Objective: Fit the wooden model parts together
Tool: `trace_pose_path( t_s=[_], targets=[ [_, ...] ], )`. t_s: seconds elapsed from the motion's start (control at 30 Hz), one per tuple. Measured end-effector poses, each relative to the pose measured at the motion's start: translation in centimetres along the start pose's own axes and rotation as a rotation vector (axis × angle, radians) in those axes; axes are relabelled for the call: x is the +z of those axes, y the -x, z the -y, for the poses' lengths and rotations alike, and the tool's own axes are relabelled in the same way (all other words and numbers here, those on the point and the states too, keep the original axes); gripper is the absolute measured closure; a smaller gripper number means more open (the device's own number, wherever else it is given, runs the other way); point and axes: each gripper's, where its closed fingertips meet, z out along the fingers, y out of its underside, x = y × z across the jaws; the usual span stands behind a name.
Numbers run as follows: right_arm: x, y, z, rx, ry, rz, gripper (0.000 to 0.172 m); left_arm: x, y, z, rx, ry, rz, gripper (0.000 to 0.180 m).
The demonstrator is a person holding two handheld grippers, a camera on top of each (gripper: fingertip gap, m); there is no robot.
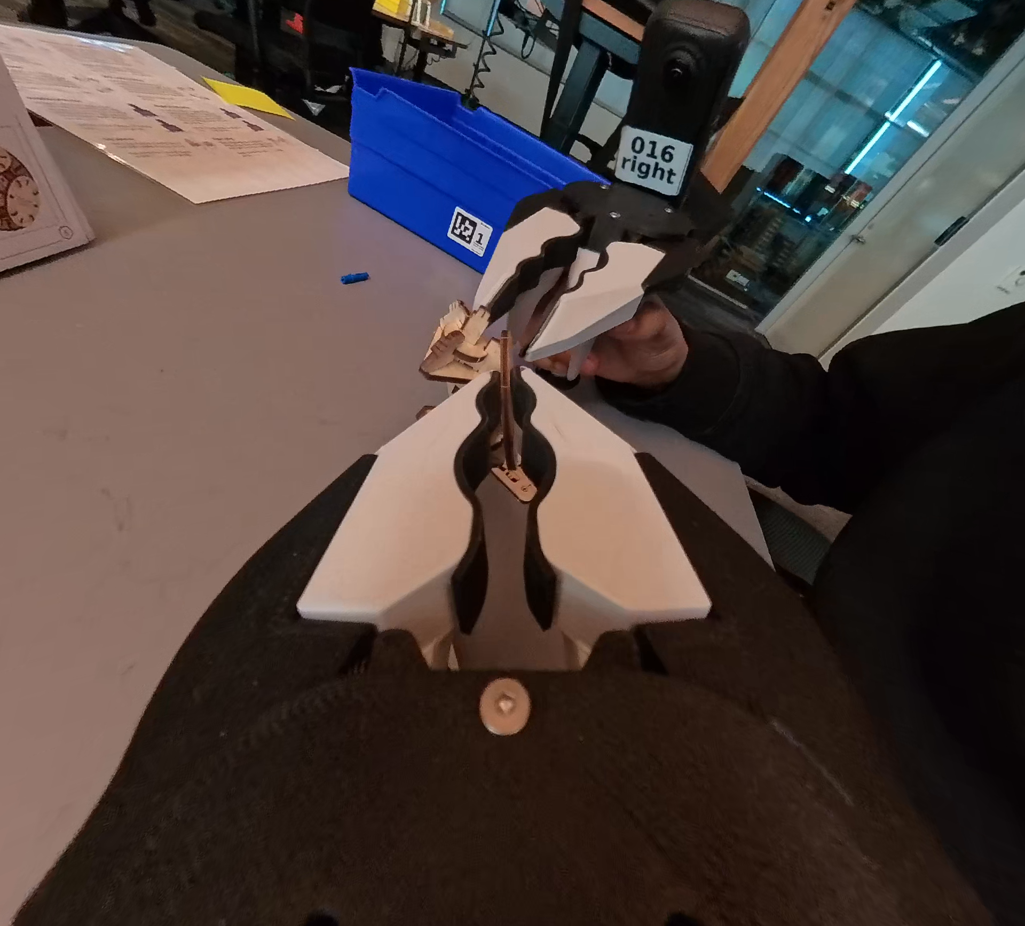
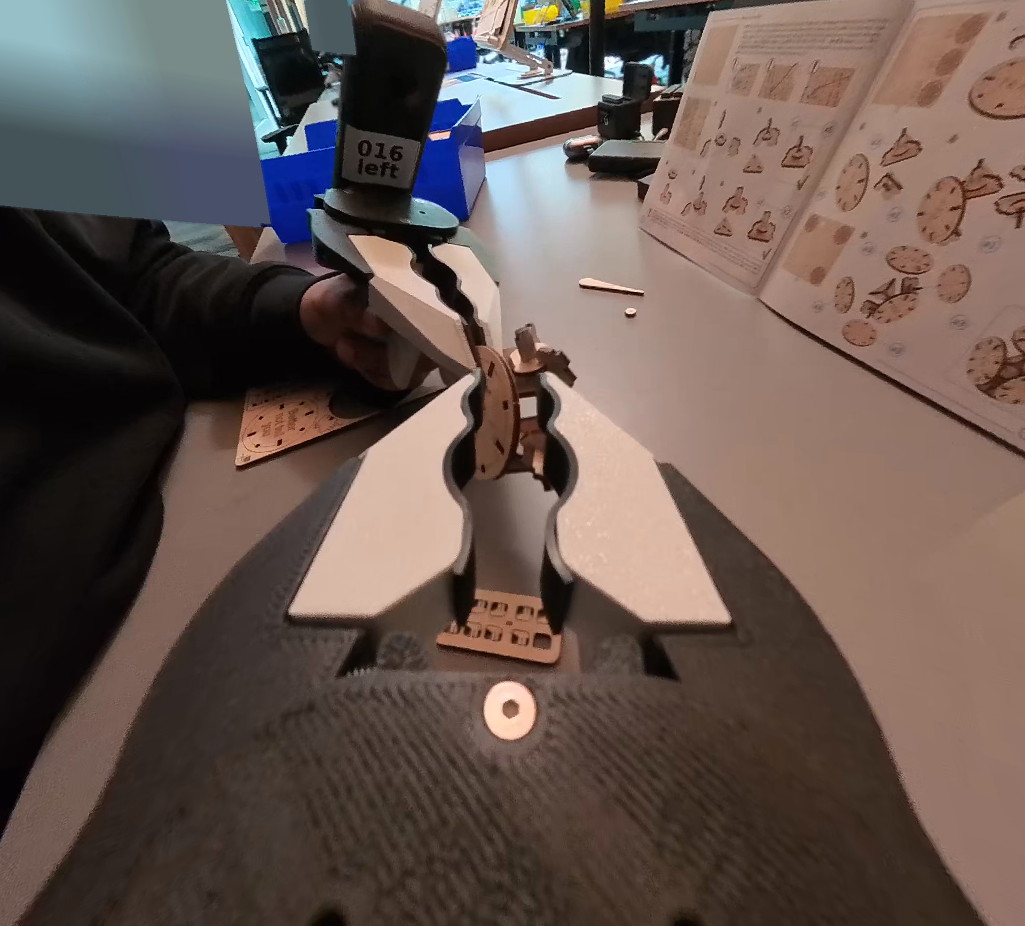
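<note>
Clamped edge-on in the left gripper (image 1: 506,378), a thin wooden clock-face disc (image 2: 495,417) is standing between both grippers above the counter (image 1: 194,345). Partly open, the right gripper (image 2: 509,389) is straddling the disc and wooden stand assembly (image 1: 460,345); whether it is pressing, I cannot tell. Skewed closing could be snapping the plywood.

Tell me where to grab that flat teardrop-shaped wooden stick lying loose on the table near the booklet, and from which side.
Grip the wooden stick across its narrow width, near the wider rounded end, coming straight down from above. It lies flat on the table, so only its thin edges can be pinched. The space around it looks open, apart from a small wooden disc close by.
</note>
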Motion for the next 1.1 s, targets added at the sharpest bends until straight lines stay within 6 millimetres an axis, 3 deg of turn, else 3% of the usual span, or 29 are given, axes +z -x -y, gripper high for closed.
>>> trace_pose_path(
  t_s=[0.27,1.1],
  targets=[
    [0.23,0.19,-0.35,0.056,0.009,0.031,0.164,0.14,-0.01,-0.15,0.027,0.011,0.023,0.180],
    [0.51,-0.65,-1.04,0.190,0.021,0.020,0.162,0.49,0.82,-0.64,0.072,0.050,0.126,0.180]
  ],
)
